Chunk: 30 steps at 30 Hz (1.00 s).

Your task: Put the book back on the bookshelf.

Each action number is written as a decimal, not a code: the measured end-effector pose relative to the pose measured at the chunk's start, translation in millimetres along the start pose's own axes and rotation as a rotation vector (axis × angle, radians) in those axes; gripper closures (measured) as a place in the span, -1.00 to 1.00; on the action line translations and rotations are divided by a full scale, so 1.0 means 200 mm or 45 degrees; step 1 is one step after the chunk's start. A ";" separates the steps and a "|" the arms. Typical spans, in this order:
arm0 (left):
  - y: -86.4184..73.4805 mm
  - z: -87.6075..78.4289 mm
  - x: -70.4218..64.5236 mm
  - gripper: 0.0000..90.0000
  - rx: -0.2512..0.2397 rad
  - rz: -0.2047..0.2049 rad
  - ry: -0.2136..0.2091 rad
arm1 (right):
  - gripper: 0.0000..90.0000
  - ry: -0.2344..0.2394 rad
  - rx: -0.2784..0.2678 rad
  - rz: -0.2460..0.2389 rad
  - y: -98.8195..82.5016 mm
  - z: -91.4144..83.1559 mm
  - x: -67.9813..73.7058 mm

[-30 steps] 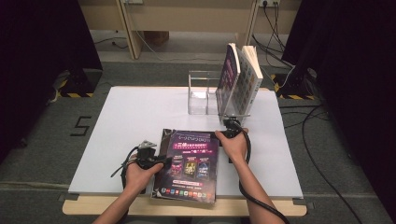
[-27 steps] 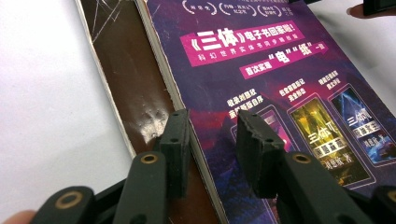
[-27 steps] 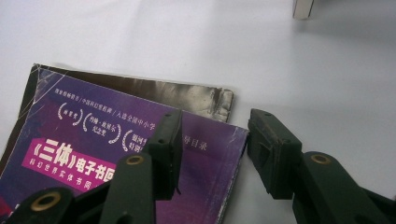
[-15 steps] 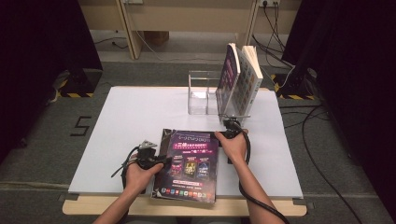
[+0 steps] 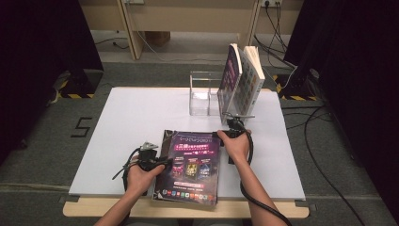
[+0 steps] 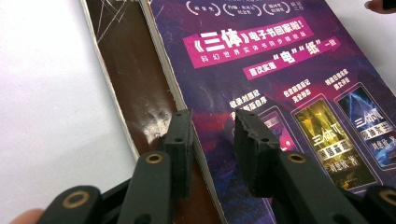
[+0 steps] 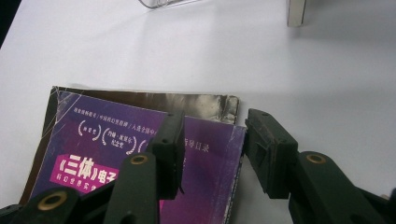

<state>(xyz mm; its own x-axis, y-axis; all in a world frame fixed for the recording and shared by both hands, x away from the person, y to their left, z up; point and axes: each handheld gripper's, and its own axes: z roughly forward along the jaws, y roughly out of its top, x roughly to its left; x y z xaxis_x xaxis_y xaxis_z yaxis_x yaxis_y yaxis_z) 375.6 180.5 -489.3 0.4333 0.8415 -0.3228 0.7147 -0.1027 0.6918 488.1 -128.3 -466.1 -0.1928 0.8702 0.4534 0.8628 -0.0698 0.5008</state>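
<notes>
Glossy purple-covered paperback book (image 5: 190,165) lies flat at near edge of white table (image 5: 122,127), atop brown-covered book (image 6: 135,79) showing along its left side. Left gripper (image 5: 162,162) at book's left edge, jaws part-open astride edge of purple cover, just been closing; pads not visibly pressing. Right gripper (image 5: 221,135) at book's far right corner, jaws wide astride corner, just been closing; no grip. Clear acrylic stand (image 5: 204,94) with two upright books (image 5: 241,82) farther back.

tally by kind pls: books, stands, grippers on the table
Books lying flat: 1, the purple book
Books standing upright: 2, the purple-covered one and the pale one
Clear acrylic stand: 1
Grippers: 2, left gripper and right gripper
Total: 6
</notes>
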 end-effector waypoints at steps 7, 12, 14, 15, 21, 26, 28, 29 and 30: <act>0.00 0.00 0.00 0.50 -0.007 -0.006 0.003 | 0.29 -0.016 0.017 0.018 -0.01 0.02 -0.01; 0.00 0.00 0.00 0.50 -0.006 -0.004 0.007 | 0.29 -0.018 0.031 0.019 -0.02 0.02 -0.01; 0.00 0.00 -0.01 0.50 -0.010 -0.007 0.007 | 0.29 -0.029 0.035 0.010 -0.02 0.02 0.00; 0.00 0.00 0.00 0.50 -0.008 -0.005 0.007 | 0.29 -0.028 0.031 0.017 -0.02 0.01 0.01; -0.01 0.00 -0.01 0.50 -0.010 -0.003 0.008 | 0.31 0.019 0.068 0.028 -0.03 0.00 0.00; -0.01 0.00 -0.01 0.49 -0.009 0.004 0.013 | 0.42 0.059 0.090 0.019 -0.03 0.00 0.01; -0.01 0.00 -0.01 0.49 -0.009 0.006 0.013 | 0.45 0.064 0.092 -0.007 -0.02 -0.02 0.02; -0.01 0.00 -0.01 0.49 -0.010 0.007 0.013 | 0.47 0.063 0.093 -0.012 -0.02 -0.02 0.03; -0.01 0.00 -0.01 0.49 -0.008 0.008 0.016 | 0.50 0.057 0.099 -0.008 -0.02 -0.02 0.03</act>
<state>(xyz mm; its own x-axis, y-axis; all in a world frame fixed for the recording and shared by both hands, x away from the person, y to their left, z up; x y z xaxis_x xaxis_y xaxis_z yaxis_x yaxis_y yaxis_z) 374.0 179.6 -489.4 0.4308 0.8473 -0.3108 0.7088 -0.1045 0.6976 481.5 -125.2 -462.1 -0.2177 0.8476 0.4840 0.8949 -0.0245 0.4456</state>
